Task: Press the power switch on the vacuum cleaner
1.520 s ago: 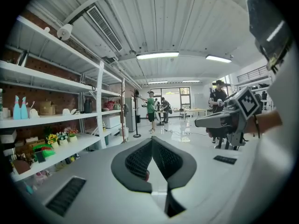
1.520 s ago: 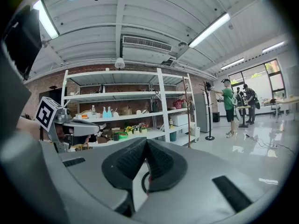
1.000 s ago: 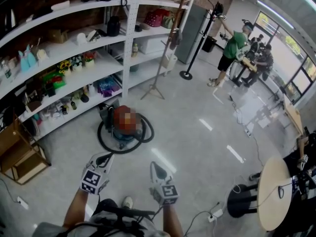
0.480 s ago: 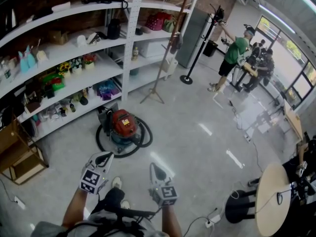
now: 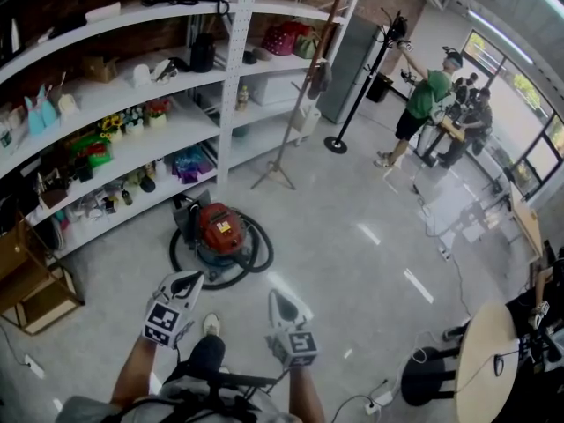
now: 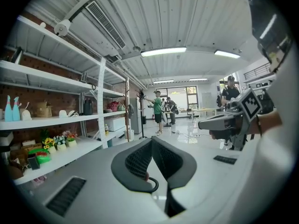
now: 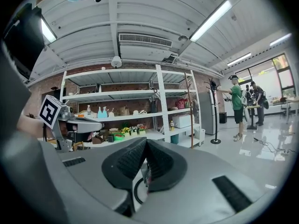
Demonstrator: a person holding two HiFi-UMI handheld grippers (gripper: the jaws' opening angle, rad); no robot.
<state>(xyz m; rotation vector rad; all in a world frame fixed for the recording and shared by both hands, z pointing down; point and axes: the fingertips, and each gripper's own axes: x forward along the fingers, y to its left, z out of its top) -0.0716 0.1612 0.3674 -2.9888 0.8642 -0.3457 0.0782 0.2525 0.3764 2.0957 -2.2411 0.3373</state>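
— Head view: where's the vacuum cleaner?
— I see it on the floor, left of centre, well above my left hand-held gripper and right hand-held gripper, both low in frame.
— Jaws?
— Both pairs are pressed together, holding nothing.

1. Left gripper is aiming level across the room, with its jaws sitting closed together and nothing between them.
2. Right gripper is hovering at right, showing side-on.
3. Shelving is running along the left; person in green is standing far back.
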